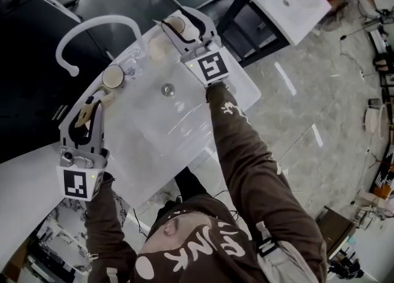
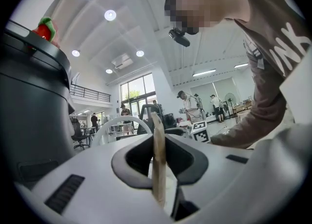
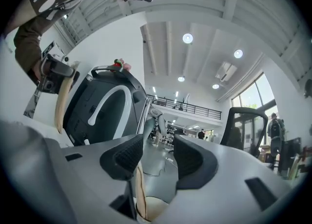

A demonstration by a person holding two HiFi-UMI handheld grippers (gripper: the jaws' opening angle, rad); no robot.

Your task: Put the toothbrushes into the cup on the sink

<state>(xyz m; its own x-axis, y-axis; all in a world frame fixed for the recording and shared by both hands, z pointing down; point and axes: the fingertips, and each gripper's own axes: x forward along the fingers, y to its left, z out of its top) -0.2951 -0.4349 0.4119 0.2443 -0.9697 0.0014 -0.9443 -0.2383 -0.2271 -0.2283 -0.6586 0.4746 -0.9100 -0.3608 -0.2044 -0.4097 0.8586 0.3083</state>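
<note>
Beige slim toothbrush sits clamped in the jaws of the left gripper, eight o'clock of the white sink and its steel drain. Right gripper hangs with jaws released over the round beige cup at twelve. Clear it away first, then lower the brush in.

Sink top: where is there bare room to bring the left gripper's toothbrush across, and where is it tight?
Free: the basin around the drain, between the left gripper and the right gripper, and the sink's near rim. Crowded: the back ledge, where the faucet, a cup and the open right gripper over a second cup sit close together.
</note>
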